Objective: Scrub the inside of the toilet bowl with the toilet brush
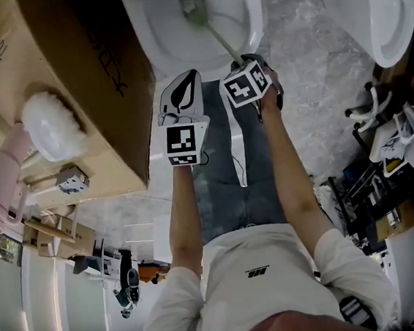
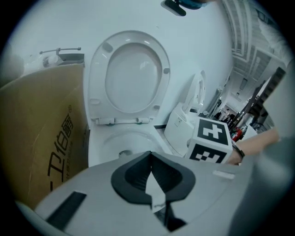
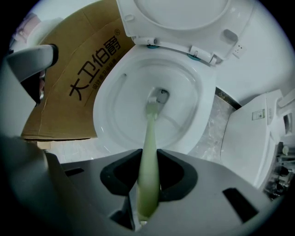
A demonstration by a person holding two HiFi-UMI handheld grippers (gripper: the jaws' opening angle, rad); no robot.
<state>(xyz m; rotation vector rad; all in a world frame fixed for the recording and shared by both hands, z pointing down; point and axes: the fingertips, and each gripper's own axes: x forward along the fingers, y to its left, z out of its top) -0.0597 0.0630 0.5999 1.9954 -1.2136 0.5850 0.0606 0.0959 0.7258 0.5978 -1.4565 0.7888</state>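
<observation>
The white toilet bowl (image 1: pixel 163 26) stands open with its seat and lid (image 2: pixel 131 73) raised. A pale green toilet brush (image 3: pixel 150 147) reaches down into the bowl (image 3: pixel 120 115), its head (image 3: pixel 155 98) resting by the drain at the bottom. My right gripper (image 3: pixel 148 173) is shut on the brush handle; in the head view it (image 1: pixel 247 67) hovers over the bowl's front rim. My left gripper (image 1: pixel 182 86) hangs beside it on the left, just before the rim. Its jaws are shut with nothing between them, as the left gripper view (image 2: pixel 151 177) shows.
A large cardboard box (image 1: pixel 73 79) stands tight against the toilet's left side. A second white toilet (image 3: pixel 258 133) sits on the marbled floor (image 1: pixel 314 69) to the right. Racks and clutter (image 1: pixel 390 156) crowd the far right.
</observation>
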